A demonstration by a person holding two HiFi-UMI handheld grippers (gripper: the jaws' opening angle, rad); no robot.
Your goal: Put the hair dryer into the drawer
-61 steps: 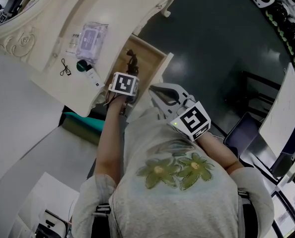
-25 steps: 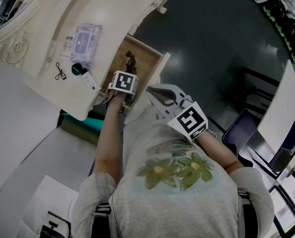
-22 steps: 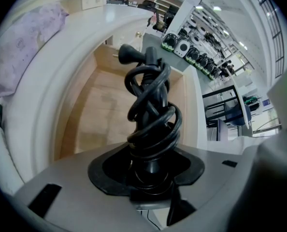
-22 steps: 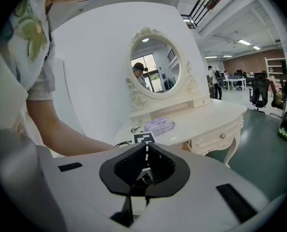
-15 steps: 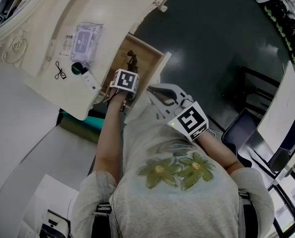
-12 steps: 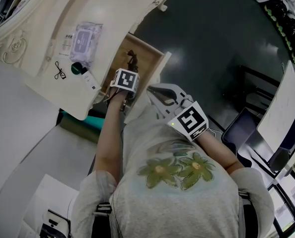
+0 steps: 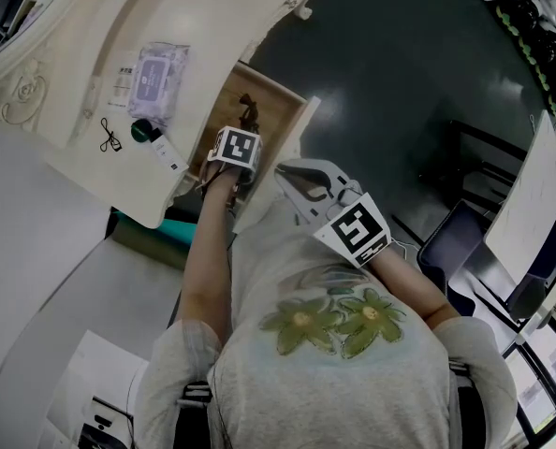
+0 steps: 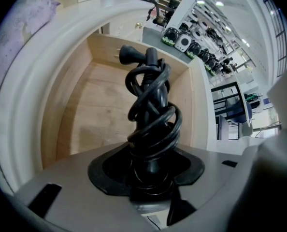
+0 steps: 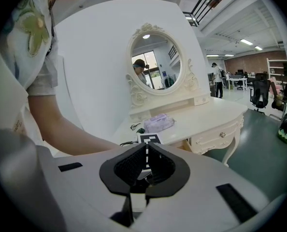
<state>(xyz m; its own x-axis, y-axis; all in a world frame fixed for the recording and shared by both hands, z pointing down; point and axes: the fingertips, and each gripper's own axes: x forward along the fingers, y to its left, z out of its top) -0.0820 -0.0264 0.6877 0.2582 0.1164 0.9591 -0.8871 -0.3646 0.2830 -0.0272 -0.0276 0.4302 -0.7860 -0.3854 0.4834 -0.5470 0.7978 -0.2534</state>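
Cream dressing table (image 7: 212, 26), wooden drawer (image 8: 100, 110) open. Our left gripper (image 8: 149, 175) pinches the hair dryer (image 8: 150, 115), cord bundled, over the drawer. Right gripper (image 9: 146, 153) is pressed together, empty, nearer us. We're mid-placement; next we lower, then release.

The surface (image 7: 231, 26) is a cream-white dressing table with a curved front edge and a carved frame at its back. Three things lie on its top, near each other. There is a pale purple pack of wipes (image 7: 153, 71) and, just beside it, a small black looped cord (image 7: 108, 135). A white tube with a dark green cap (image 7: 166, 150) lies flat close to the front edge. Under the top, one drawer (image 7: 278, 124) is pulled out, and its inside is light wood. The table stands on a dark, glossy floor (image 7: 400, 92).
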